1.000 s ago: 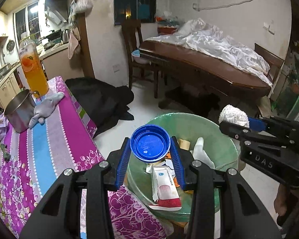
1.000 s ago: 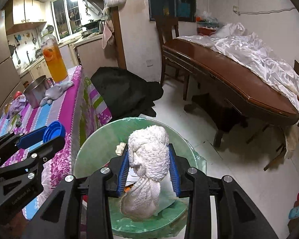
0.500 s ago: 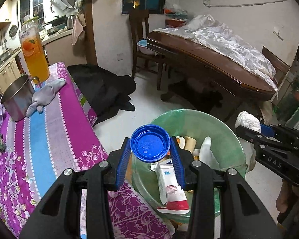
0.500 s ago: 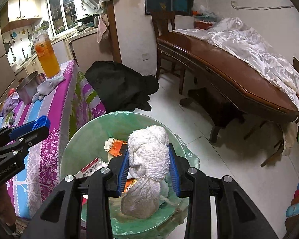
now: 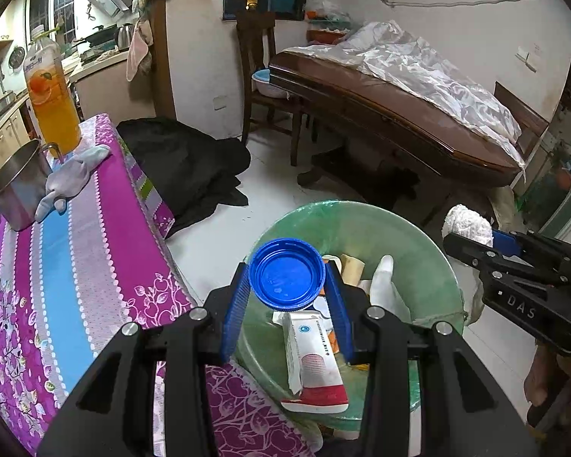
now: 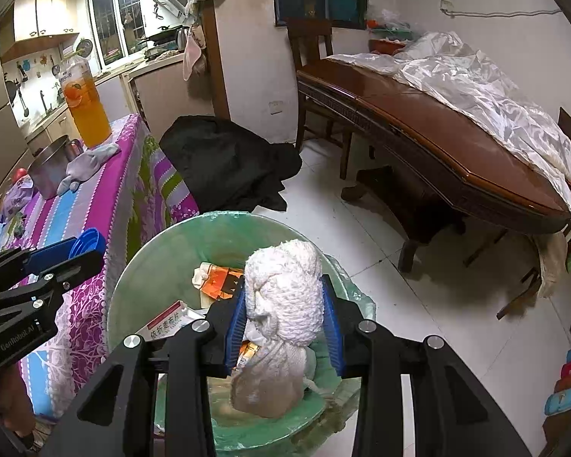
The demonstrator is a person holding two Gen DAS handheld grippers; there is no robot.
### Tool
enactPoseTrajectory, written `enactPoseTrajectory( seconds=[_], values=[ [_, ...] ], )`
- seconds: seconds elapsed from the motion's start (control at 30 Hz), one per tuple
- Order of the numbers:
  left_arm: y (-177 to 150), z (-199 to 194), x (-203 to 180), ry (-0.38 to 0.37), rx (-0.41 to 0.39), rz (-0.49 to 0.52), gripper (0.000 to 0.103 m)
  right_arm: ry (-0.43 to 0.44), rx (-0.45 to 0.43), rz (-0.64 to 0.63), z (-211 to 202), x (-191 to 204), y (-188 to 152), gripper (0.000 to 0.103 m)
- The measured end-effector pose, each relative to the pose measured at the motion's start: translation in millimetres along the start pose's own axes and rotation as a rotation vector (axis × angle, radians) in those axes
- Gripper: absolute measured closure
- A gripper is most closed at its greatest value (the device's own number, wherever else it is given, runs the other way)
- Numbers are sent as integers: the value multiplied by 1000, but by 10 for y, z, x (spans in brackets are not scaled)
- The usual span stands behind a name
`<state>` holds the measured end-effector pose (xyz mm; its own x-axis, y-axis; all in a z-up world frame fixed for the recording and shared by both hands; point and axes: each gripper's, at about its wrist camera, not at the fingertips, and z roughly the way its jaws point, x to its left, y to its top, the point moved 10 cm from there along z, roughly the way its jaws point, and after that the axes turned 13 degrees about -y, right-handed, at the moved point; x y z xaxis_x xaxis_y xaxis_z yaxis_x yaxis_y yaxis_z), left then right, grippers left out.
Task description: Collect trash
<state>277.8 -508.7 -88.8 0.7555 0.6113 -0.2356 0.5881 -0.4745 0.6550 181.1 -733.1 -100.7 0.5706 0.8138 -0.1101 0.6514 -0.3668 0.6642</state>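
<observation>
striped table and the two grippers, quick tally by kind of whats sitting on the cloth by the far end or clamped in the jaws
orange drink bottle: 1
steel pot: 1
grey glove: 1
blue lid, in the left gripper: 1
white rag, in the right gripper: 1
Total: 5

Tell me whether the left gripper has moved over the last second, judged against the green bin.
Yes. The left gripper, shut on the blue cap, has shifted slightly farther over the green bin: in the left wrist view, the bin's rim now sits higher and farther right around the cap.
</observation>
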Motion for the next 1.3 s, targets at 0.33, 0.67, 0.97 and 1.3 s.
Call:
enactPoseTrajectory(
  seconds=[0.33, 0.67, 0.97, 1.3],
  values=[
    [-7, 70, -39, 9, 1, 5, 40, 10, -14, 20, 18, -56, -2, 45],
    [-61, 55, -1, 18, 2, -9, 36, 19, -53, 51, -119, -124, -26, 43],
    [-141, -761, -72, 22, -218, 55, 6, -71, -386, 139, -1324, -96, -371, 5],
    [-755, -1793, -339, 27, -408, 176, 6, -219, -613, 224, -2515, -1, -1458, 5]
  ],
)
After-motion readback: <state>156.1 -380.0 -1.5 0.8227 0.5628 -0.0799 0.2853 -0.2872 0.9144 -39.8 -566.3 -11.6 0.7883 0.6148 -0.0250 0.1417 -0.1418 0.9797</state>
